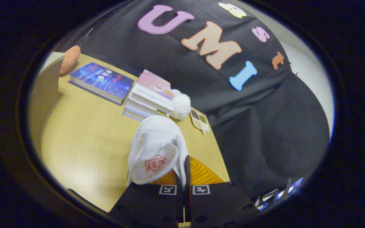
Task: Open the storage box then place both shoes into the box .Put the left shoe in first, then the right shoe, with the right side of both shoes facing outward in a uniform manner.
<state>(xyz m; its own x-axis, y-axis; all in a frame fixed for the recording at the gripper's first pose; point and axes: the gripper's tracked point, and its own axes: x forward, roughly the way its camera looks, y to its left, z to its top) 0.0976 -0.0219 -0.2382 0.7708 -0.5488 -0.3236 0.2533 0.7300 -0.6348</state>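
Between hand-held gripper [183,177] fingers, clamped: red-logoed white shoe [157,148].

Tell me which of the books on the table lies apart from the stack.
The blue book, lying flat by itself on the table beside the orange plush. The others form a pink-topped stack, just beyond the white shoe that the hand-held gripper grips.

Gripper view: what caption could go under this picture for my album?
The gripper shut on a white shoe, lifted above a wooden table with books.
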